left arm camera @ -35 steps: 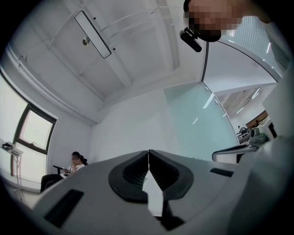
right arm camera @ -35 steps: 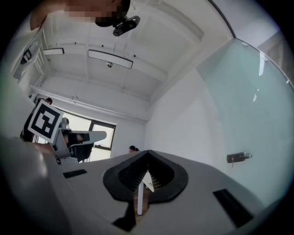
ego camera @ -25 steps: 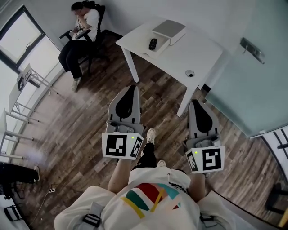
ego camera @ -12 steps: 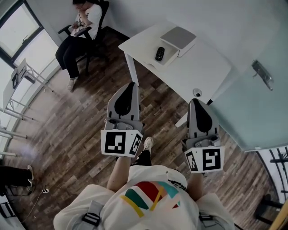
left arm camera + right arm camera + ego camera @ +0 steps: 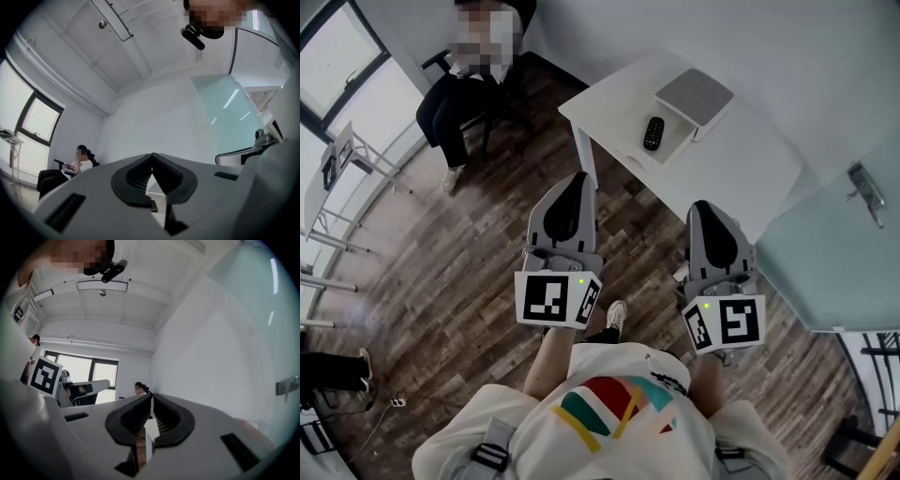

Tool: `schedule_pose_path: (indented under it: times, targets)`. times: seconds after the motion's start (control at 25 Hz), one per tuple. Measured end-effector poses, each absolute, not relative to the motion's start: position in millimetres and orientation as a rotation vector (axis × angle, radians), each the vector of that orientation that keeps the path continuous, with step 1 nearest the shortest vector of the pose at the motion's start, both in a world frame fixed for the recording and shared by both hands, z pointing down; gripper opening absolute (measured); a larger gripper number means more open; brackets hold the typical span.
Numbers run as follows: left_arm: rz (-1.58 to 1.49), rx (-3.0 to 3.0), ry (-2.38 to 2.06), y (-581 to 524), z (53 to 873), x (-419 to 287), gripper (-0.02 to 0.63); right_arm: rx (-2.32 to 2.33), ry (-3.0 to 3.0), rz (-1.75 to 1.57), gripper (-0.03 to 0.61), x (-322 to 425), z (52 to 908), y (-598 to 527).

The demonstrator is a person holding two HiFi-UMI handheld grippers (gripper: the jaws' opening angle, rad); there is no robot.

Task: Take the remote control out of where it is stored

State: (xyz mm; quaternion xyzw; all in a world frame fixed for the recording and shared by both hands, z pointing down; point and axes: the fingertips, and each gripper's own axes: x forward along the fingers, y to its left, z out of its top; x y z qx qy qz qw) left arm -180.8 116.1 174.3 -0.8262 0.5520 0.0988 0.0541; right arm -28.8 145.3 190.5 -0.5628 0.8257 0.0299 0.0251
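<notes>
The black remote control (image 5: 653, 132) lies on a flat white tray (image 5: 671, 148) on the white table (image 5: 741, 155), next to a grey-topped box (image 5: 695, 96). My left gripper (image 5: 575, 180) is held over the wooden floor, short of the table's near edge, jaws shut with nothing in them. My right gripper (image 5: 706, 208) is beside it, just before the table edge, also shut and holding nothing. In the left gripper view the jaws (image 5: 152, 155) meet at the tips, and a small dark thing that may be the remote (image 5: 151, 206) shows below them. The right gripper (image 5: 151, 397) points at a bare wall.
A person sits in a chair (image 5: 461, 89) at the far left, near the window. A frosted glass door with a metal handle (image 5: 863, 193) stands to the right of the table. White metal stands (image 5: 328, 202) line the left wall. Wooden floor (image 5: 450, 272) lies between me and the table.
The table and remote have slid down and right in the head view, closer to the grippers. Both grippers keep the same pose and stay shut.
</notes>
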Motion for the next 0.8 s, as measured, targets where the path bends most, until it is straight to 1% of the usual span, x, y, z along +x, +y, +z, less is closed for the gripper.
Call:
schedule_pose_path:
  times: [0.2, 0.4, 0.8]
  targets:
    - [0.302, -2.561, 1.647, 81.2, 181.3, -189.8, 0.008, -1.806, 2.554, 0.057, 0.002, -39.7, 201.2, 106.9]
    - [0.305, -2.6, 1.656, 55.5, 190.1, -193.9, 0.008, -1.764, 2.514, -0.01, 0.002, -41.9, 202.1, 91.8]
    - [0.308, -2.662, 1.657, 6.5, 206.1, -187.2, 0.008, -1.692, 2.546, -0.025, 0.002, -43.0, 208.5, 44.7]
